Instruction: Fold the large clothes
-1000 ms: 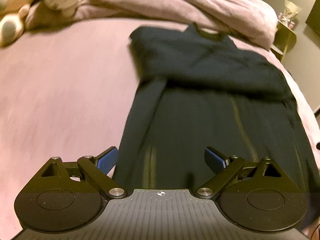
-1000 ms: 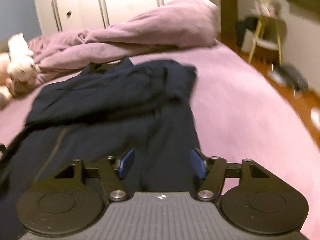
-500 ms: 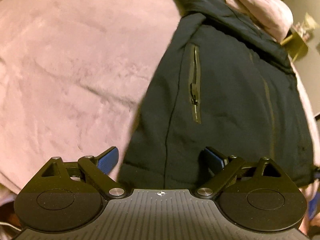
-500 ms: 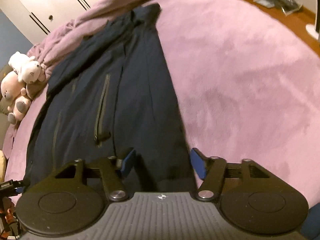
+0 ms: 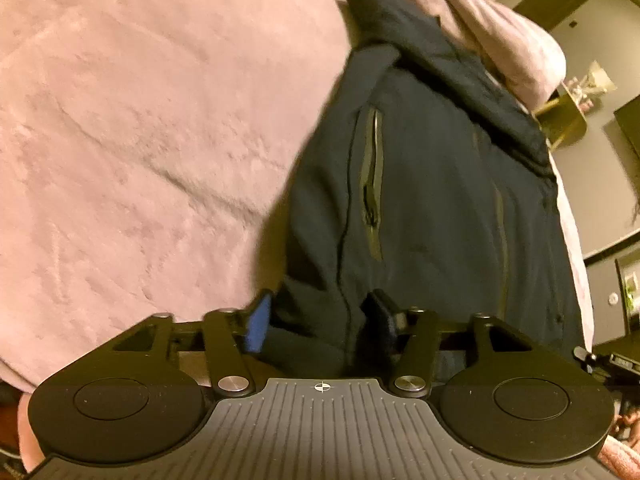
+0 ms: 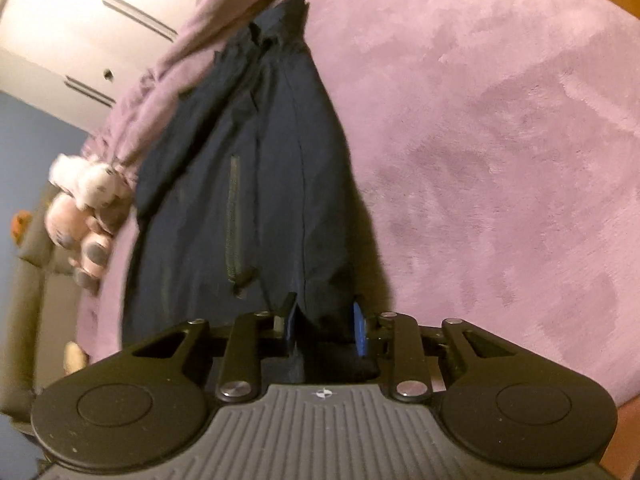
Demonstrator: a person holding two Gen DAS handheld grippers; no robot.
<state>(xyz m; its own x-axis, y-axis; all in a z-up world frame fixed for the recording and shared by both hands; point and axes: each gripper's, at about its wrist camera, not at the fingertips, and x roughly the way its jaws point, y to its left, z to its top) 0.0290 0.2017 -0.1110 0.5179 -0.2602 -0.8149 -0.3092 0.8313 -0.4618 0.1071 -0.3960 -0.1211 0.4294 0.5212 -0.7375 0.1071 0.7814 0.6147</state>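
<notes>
Bed (image 5: 140,128), pink plush cover; dark jacket (image 5: 432,200) lies flat toward 12 o'clock, soft, bulky, slick. Left hand-held gripper (image 5: 320,320) and right hand-held gripper (image 6: 326,326): jaws just closing, hem corners between, grip unconfirmed

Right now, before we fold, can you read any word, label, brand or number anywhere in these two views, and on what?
None: no readable text in either view.
Dark navy zip-pocket jacket: no visible label or logo.
Black left gripper and right gripper: only a small crosshair mark on each, no lettering.
Pink plush blanket: plain.
</notes>
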